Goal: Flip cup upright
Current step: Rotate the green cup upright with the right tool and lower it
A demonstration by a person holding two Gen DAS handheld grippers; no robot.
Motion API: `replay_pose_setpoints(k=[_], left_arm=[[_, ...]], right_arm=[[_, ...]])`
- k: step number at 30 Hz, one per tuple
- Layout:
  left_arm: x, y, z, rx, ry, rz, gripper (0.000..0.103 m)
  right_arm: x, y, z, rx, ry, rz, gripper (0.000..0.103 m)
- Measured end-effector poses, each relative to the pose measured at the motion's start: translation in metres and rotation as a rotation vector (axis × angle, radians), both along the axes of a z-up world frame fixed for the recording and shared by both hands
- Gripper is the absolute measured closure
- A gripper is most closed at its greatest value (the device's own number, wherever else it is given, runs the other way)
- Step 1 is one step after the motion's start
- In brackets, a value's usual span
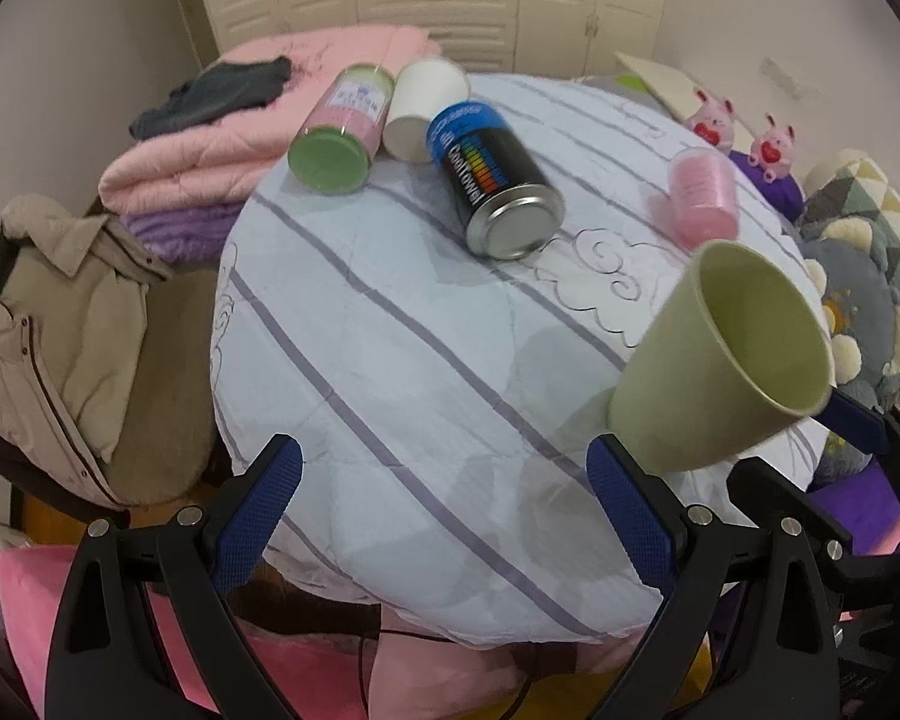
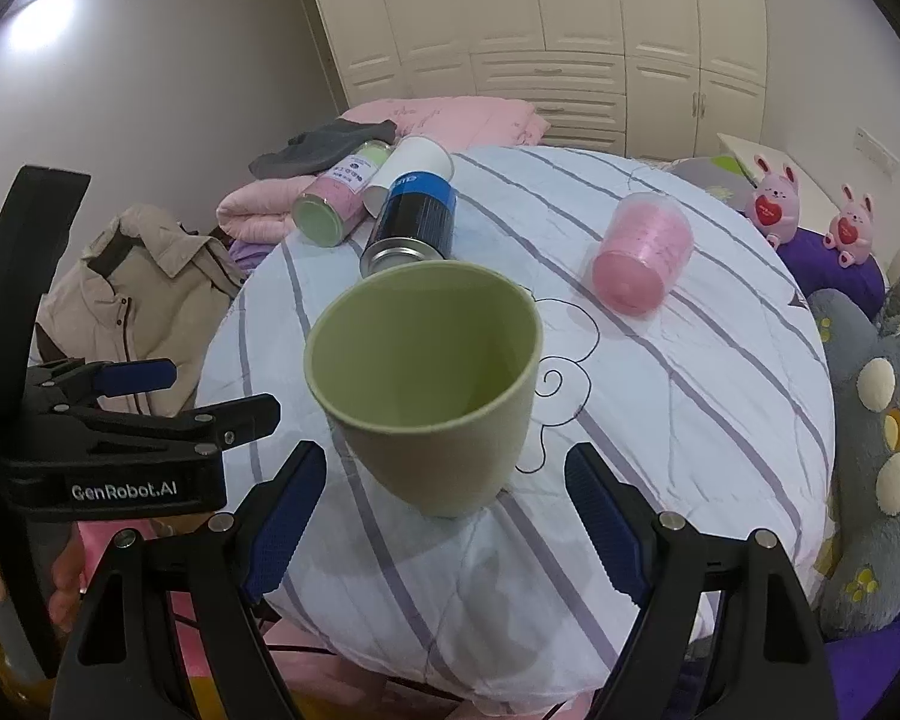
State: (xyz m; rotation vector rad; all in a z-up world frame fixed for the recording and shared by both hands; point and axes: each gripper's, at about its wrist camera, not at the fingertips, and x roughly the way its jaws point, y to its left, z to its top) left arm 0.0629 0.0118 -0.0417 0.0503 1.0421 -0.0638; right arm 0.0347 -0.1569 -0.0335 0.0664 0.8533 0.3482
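Looking along the left gripper (image 1: 444, 510), its jaws gape wide with nothing between them, while the green cup (image 1: 720, 360) stands mouth-up on the striped cloth (image 1: 390, 330) to its right. From the right wrist, the right gripper (image 2: 444, 510) is likewise spread wide and empty, the cup (image 2: 432, 384) upright just ahead of its fingertips, untouched.

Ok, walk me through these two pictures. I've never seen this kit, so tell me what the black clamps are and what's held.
Those are hand-held grippers, each with a camera looking along its blue-padded fingers. One picture is from the left gripper, the other from the right gripper. On the striped cover lie a black can, a pink cup, a green-and-pink tin and a white cup, on their sides. The green cup stands upright between the right gripper's open fingers. Nothing is held.
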Motion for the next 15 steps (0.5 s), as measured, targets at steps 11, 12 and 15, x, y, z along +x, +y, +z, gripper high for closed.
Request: replay_pose_setpoints(k=[11, 12, 15], left_arm=[[-0.033, -0.007, -0.005, -0.054, -0.091, -0.005, 0.001], [-0.035, -0.007, -0.007, -0.058, -0.099, -0.001, 0.001], [-0.043, -0.007, -0.008, -0.069, -0.143, 0.01, 0.001]], right_arm=[[-0.029, -0.015, 0.007, 0.042, -0.087, -0.028, 0.02], [-0.034, -0.017, 0.008, 0.042, -0.112, -0.04, 0.02], [-0.044, -0.02, 0.011, 0.023, -0.159, -0.058, 0.02]])
